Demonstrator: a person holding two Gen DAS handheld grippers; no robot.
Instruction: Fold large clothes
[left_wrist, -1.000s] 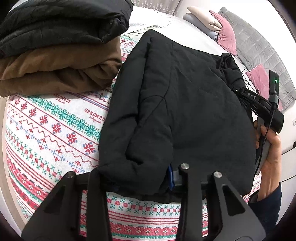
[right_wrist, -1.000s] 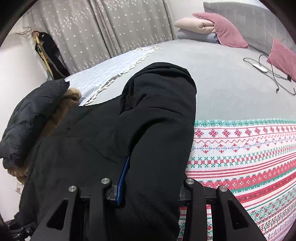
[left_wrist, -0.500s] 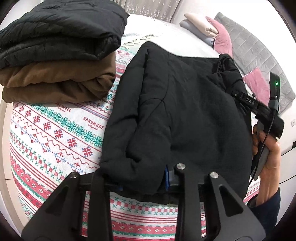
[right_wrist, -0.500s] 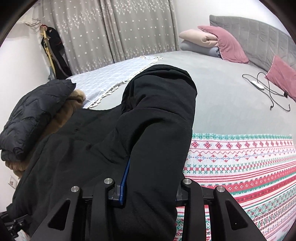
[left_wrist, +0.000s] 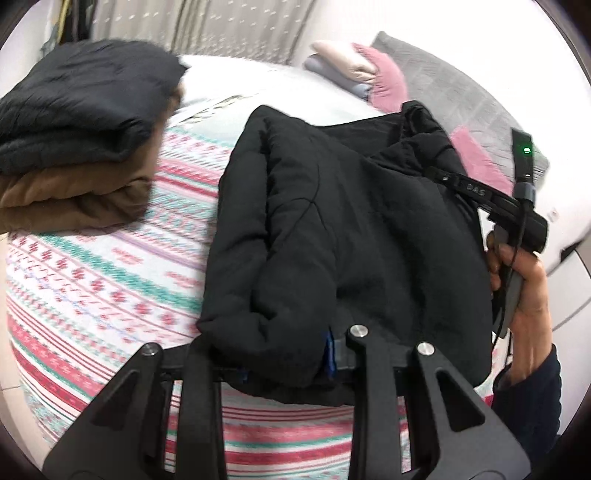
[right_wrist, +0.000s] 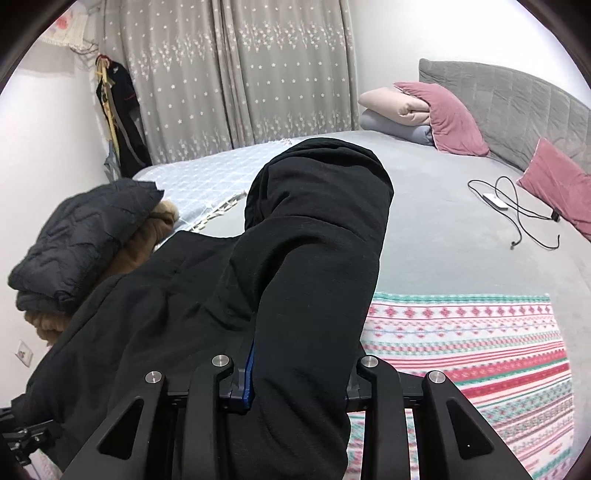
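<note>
A black padded jacket (left_wrist: 332, 229) lies partly folded on a patterned red, green and white blanket (left_wrist: 96, 280) on the bed. My left gripper (left_wrist: 288, 365) is shut on the jacket's thick near edge and lifts it. My right gripper (right_wrist: 295, 380) is shut on another bunched part of the same jacket (right_wrist: 314, 240) and holds it raised off the bed. The right gripper also shows in the left wrist view (left_wrist: 491, 199), held by a hand at the jacket's far right side. The fingertips are buried in the cloth.
A stack of folded clothes, dark quilted (left_wrist: 81, 103) on brown (left_wrist: 74, 192), sits on the blanket to the left. Pink pillows (right_wrist: 454, 122) and a grey headboard are at the bed's far end. A white device with a black cable (right_wrist: 517, 206) lies on the grey bedspread.
Both grippers have risen with the jacket still in them. The jacket's near edge and the bunched part have come up off the blanket. The views have tilted toward the curtains.
</note>
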